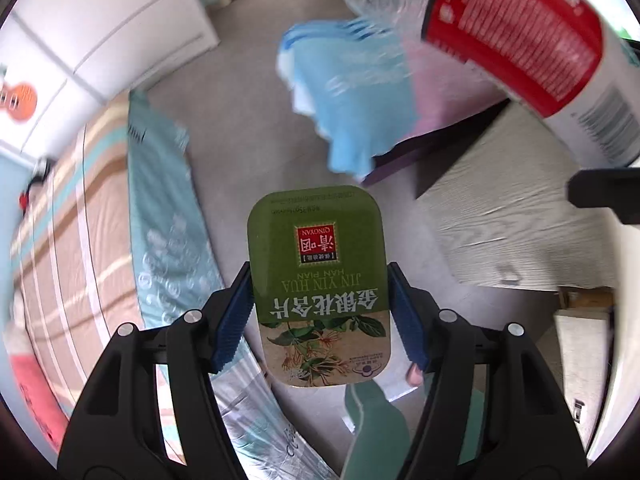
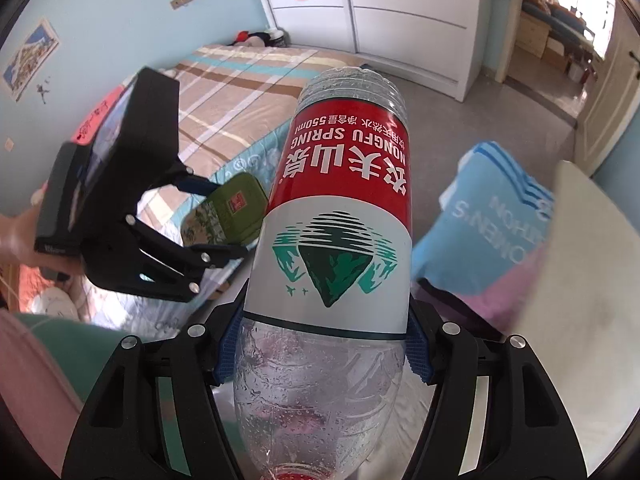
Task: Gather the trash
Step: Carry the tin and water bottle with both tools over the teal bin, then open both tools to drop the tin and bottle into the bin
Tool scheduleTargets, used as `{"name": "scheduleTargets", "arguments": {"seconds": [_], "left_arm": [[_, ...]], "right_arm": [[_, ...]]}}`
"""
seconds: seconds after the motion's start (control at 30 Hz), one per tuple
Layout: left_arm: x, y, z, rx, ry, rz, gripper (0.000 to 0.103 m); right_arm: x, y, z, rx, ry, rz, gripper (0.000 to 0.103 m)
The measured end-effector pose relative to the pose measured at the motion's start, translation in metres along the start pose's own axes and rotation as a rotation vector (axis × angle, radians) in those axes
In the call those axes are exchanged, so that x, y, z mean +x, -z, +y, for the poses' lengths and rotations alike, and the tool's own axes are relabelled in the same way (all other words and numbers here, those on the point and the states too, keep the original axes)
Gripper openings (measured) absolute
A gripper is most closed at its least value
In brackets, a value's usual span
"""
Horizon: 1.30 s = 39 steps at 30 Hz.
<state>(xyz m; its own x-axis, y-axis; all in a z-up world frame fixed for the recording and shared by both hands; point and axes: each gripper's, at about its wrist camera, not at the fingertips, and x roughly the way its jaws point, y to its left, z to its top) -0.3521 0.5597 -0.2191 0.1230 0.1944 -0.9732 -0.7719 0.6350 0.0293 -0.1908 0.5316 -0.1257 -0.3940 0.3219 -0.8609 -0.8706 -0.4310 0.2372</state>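
the green tin point(image 1: 318, 280) was gripped across its long sides by the left gripper point(image 1: 320, 312), blue pads point(image 1: 234, 320) pressed flat on it, and it was carried in the air over the grey floor point(image 1: 248, 92), beside the edge of the bed point(image 1: 92, 216). the bottle point(image 2: 332, 240) was clamped in the right gripper point(image 2: 324, 344) just under its label, cap end toward the camera, base pointing away; it looked empty but for droplets inside. both pieces of trash were thus in hand, neither resting on any surface.

from the right wrist view, the left gripper point(image 2: 224, 220) with its tin point(image 2: 226, 210) was seen close beside the bottle, not touching it. from the left wrist view, the bottle point(image 1: 520, 40) was seen blurred in the upper right corner.

a blue cloth point(image 1: 348, 92) was draped over a dark box point(image 1: 404, 152) on the floor, near a pale board point(image 1: 516, 208). no bin or bag was shown in either view.

the pickup was judged done for these two items; the drop-off was judged not yet done, and where it was to be made could not be told. whether other trash was left in the room could not be told either.
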Motion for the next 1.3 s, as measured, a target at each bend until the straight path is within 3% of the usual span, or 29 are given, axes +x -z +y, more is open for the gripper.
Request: {"name": "scheduleTargets", "arguments": {"seconds": [0.2, 0.33, 0.57, 0.77, 0.87, 1.07, 1.17, 1.2, 1.3], "left_arm": [[0.077, 0.005, 0.077, -0.053, -0.011, 0.106, 0.062], [0.128, 0.003, 0.101, -0.062, 0.001, 0.132, 0.062], [0.215, 0.006, 0.109, -0.044, 0.009, 0.219, 0.062], [0.290, 0.005, 0.110, -0.073, 0.062, 0.276, 0.061], [0.324, 0.004, 0.113, -0.108, 0.074, 0.328, 0.057], [0.364, 0.009, 0.123, -0.111, 0.070, 0.358, 0.056], [0.373, 0.011, 0.120, -0.071, 0.049, 0.382, 0.063], [0.373, 0.013, 0.119, -0.060, 0.040, 0.383, 0.066], [0.366, 0.016, 0.119, -0.051, 0.035, 0.373, 0.072]], "right_arm": [[0.095, -0.023, 0.006, 0.040, -0.062, 0.063, 0.066], [0.172, -0.027, 0.008, 0.082, -0.071, 0.124, 0.066], [0.286, 0.006, -0.019, 0.215, -0.077, 0.288, 0.066], [0.368, 0.029, -0.039, 0.323, -0.087, 0.430, 0.066], [0.403, 0.042, -0.046, 0.386, -0.103, 0.491, 0.066], [0.453, 0.053, -0.055, 0.479, -0.142, 0.547, 0.066], [0.465, 0.051, -0.056, 0.502, -0.138, 0.573, 0.071], [0.468, 0.048, -0.056, 0.489, -0.117, 0.564, 0.079], [0.467, 0.043, -0.059, 0.509, -0.134, 0.547, 0.080]]}}
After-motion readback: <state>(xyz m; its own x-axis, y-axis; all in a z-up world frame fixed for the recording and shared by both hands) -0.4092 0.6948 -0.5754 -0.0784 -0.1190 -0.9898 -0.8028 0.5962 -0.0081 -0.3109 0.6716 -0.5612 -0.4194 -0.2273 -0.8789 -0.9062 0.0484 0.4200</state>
